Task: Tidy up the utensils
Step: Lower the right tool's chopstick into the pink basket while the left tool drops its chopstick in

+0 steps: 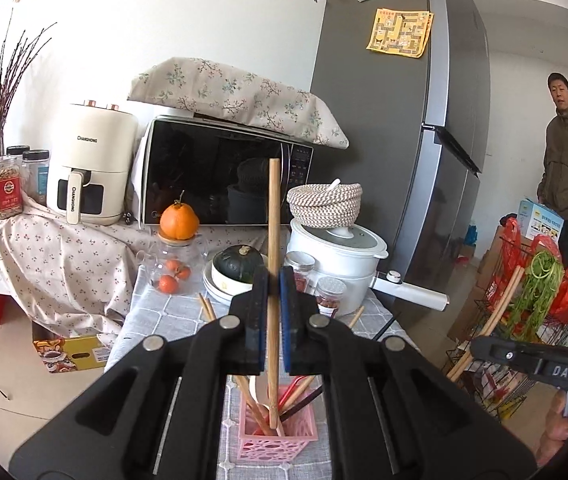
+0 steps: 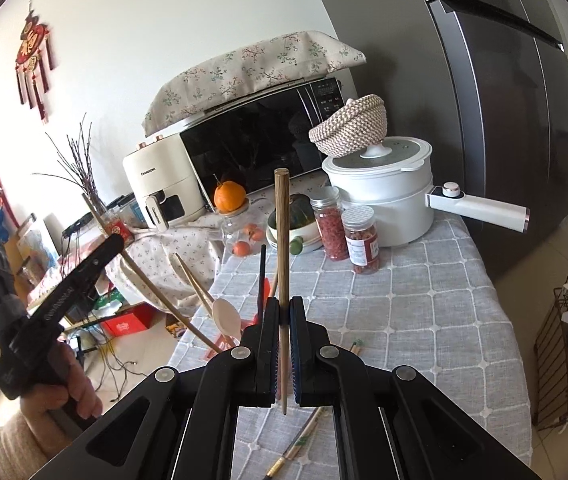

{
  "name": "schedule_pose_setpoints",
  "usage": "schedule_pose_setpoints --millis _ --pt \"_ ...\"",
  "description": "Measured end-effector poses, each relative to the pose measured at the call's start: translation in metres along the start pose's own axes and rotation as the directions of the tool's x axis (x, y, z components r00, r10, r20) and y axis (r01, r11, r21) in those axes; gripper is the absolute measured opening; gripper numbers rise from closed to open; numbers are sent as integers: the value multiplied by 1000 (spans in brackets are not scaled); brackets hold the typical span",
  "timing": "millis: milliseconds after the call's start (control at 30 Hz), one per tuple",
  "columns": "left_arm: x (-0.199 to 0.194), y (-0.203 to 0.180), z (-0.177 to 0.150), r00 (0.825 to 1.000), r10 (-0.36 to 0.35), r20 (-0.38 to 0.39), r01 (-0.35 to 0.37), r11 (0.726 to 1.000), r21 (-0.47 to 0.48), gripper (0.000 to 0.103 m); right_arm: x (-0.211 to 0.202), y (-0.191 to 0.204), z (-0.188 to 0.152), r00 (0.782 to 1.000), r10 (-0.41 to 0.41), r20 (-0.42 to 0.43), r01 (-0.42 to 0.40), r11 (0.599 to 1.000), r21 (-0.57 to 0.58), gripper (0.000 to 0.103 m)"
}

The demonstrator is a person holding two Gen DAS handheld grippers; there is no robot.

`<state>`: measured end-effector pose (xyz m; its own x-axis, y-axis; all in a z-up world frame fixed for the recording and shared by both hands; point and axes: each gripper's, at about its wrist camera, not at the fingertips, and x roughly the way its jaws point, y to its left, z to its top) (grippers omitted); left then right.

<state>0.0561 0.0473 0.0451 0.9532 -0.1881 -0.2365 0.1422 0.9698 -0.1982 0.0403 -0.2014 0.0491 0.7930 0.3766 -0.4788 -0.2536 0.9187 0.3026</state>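
- Pink holder (image 1: 277, 432) already holds several utensils.
- Left tool (image 1: 273, 280) clenches one chopstick (image 1: 273, 208); right tool (image 2: 282, 312) clenches another chopstick (image 2: 281, 216).
- Loose chopsticks (image 2: 304, 436) remain on tabletop (image 2: 424, 300).

Microwave (image 1: 223, 184) under floral cloth, air fryer (image 1: 91, 164) beside; white pot (image 2: 384, 196), two jars, maybe dried berries.

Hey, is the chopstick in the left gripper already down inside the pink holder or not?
Partly in. The left gripper is shut on the wooden chopstick, whose lower end dips below the rim of the pink holder among other utensils.
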Motion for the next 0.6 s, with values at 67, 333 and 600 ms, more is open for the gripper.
schedule_pose_setpoints --millis 67,333,600 --pt "6 2 -5 1000 18 -5 -18 1000 10 7 1 4 1 1000 -1 7 1 1000 -6 5" --pt "27 5 -21 997 49 -68 -47 998 29 7 11 16 7 999 17 35 -17 1000 -3 5" --pt "44 5 -32 981 33 -191 -28 999 29 8 24 31 10 998 31 52 -31 999 -12 5"
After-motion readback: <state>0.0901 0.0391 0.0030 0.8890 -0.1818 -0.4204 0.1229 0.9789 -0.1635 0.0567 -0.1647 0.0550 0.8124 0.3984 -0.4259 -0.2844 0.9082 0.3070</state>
